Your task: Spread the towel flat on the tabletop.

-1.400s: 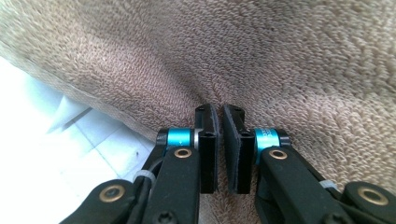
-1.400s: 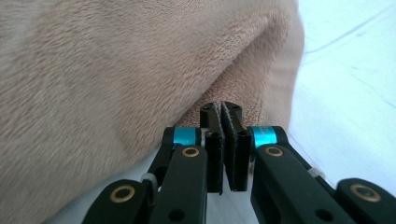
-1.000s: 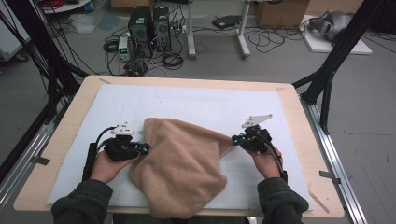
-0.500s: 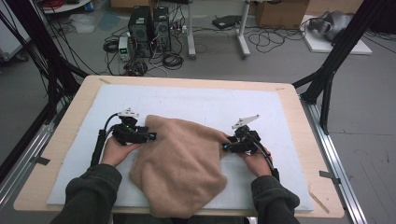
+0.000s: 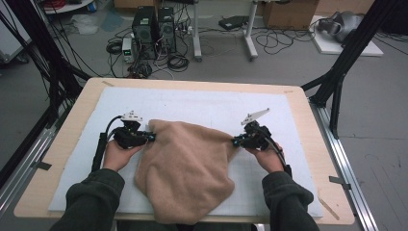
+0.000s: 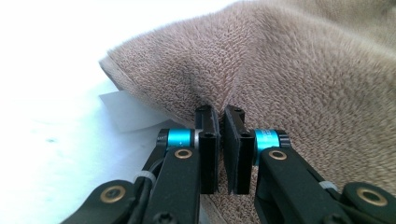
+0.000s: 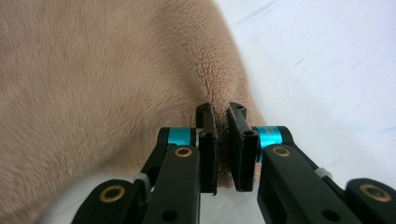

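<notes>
Beige fleece towel: soft, light, limp. Left gripper and right gripper had just closed, each pinching a far corner; hemmed edges probably the surest hold.

Left gripper jaws just closed, pinched tight, right gripper likewise, both forearms reaching in, tips pointing inward

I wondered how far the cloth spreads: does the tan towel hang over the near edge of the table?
Yes, in the high view the tan towel droops past the table edge nearest the person.
</notes>
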Tool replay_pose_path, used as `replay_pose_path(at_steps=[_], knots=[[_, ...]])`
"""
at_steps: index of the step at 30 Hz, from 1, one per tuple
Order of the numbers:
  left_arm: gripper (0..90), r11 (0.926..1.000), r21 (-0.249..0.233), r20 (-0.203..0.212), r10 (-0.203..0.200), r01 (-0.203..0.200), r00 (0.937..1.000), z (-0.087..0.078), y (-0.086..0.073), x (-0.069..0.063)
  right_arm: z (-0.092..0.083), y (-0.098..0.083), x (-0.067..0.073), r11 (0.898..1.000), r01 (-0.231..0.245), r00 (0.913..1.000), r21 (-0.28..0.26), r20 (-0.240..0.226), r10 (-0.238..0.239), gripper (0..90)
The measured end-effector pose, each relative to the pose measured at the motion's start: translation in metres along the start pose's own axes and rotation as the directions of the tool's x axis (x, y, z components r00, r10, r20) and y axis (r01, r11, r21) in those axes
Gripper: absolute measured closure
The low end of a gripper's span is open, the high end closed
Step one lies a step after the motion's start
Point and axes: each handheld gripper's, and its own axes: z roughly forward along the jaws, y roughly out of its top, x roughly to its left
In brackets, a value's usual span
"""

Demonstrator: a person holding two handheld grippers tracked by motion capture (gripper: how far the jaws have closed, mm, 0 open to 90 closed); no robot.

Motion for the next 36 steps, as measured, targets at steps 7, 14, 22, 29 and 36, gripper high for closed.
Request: replay_pose_path(at_steps=[7,14,22,29,36], knots=[[84.5,0.9739,-0.226,-0.169,-0.016,-0.023,0.9854,-0.012,0.062,0.005,-0.044,0.062,-0.039,0.991,0.037,0.9821,-0.125,0.188,-0.013,83.0],[55.1,0.9812,-0.179,-0.133,-0.097,0.073,0.9863,-0.003,0.061,0.024,-0.047,0.068,-0.059,0.972,-0.066,0.9708,-0.226,0.211,0.115,58.6],[50.8,0.9930,-0.102,-0.043,-0.064,0.060,0.9970,-0.004,0.010,0.012,-0.015,0.032,-0.019,0.992,-0.025,0.9952,-0.124,0.091,0.037,51.6],[44.4,0.9972,-0.074,-0.006,0.002,-0.002,1.0000,-0.018,-0.026,-0.010,-0.011,0.005,0.028,0.990,0.025,0.9996,-0.141,0.016,-0.023,48.1],[41.0,0.9983,-0.012,0.042,0.057,-0.057,0.9975,-0.023,-0.056,-0.029,0.001,-0.024,0.068,0.987,0.076,0.9949,-0.139,-0.055,-0.084,43.4]])
